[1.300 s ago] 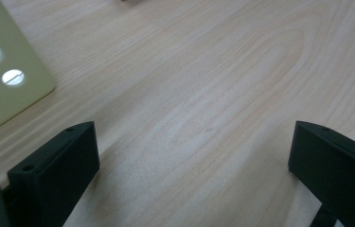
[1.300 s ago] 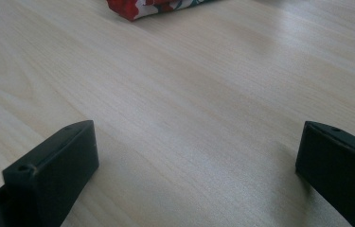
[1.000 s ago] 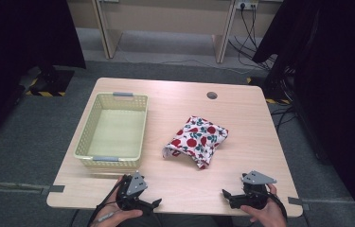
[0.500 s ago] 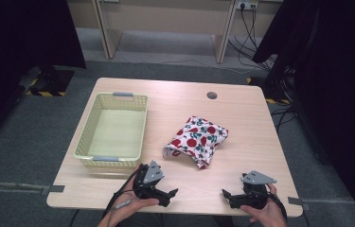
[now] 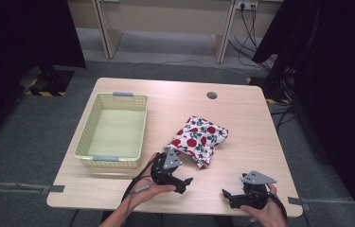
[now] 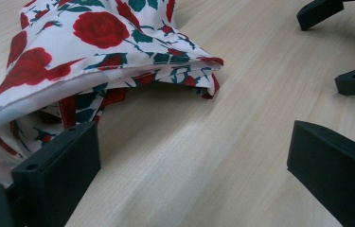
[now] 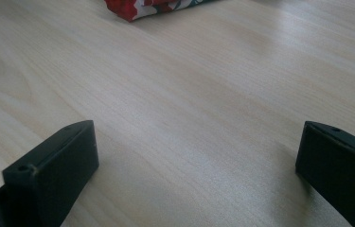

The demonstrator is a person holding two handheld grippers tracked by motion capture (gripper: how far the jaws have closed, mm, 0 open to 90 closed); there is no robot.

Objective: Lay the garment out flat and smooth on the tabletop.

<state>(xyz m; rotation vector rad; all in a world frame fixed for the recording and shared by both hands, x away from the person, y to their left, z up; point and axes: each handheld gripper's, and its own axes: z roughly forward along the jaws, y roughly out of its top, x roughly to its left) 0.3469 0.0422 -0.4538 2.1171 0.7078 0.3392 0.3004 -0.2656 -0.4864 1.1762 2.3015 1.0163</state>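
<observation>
The rose-print cloth point(image 5: 199, 138) is lying crumpled at centre frame on the table point(image 5: 241, 118), looking light, limp and slippery, so the left gripper point(image 5: 177, 178), fingers apart, is best pinching its folded near edge, while the right gripper point(image 5: 232, 196) is sitting wide-spread, lower right.

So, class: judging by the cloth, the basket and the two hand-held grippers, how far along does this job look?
Nothing looks done: the basket holds nothing and the rose-print cloth lies crumpled on the table. In hand: the left hand-held gripper, jaws open, sits just at the cloth's near edge without gripping it. The right hand-held gripper is open near the front edge, apart from the cloth. Left, presumably: grasping the cloth and moving it, perhaps into the basket.
</observation>
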